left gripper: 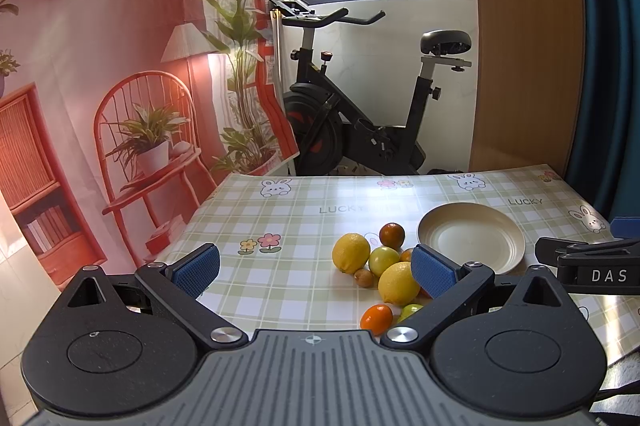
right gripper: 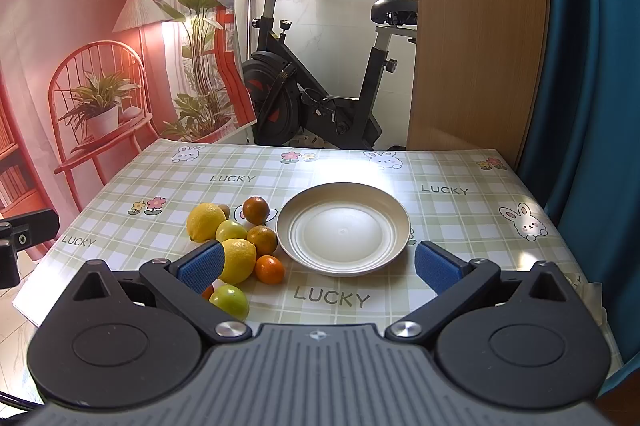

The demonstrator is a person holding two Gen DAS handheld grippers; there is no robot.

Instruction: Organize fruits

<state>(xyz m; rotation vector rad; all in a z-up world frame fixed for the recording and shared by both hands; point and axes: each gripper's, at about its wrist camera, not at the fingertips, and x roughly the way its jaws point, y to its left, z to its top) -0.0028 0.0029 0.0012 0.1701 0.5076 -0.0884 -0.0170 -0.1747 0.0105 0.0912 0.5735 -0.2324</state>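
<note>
A cluster of fruit lies on the checked tablecloth left of an empty cream plate [right gripper: 343,228], also in the left wrist view [left gripper: 471,237]. There are two lemons [right gripper: 205,221] [right gripper: 238,260], green-yellow fruits [right gripper: 230,301] [right gripper: 231,230], and small oranges [right gripper: 270,269] [right gripper: 256,209]. In the left wrist view the fruit group shows a lemon [left gripper: 351,252] and an orange [left gripper: 376,318]. My left gripper [left gripper: 314,268] is open and empty above the table, left of the fruit. My right gripper [right gripper: 318,266] is open and empty in front of the plate.
The table [right gripper: 460,177] ends close on the left, right and far sides. An exercise bike [right gripper: 316,97] stands behind it. A wooden panel [right gripper: 476,25] and a blue curtain [right gripper: 592,105] are at the right. The right gripper's body [left gripper: 592,266] shows in the left wrist view.
</note>
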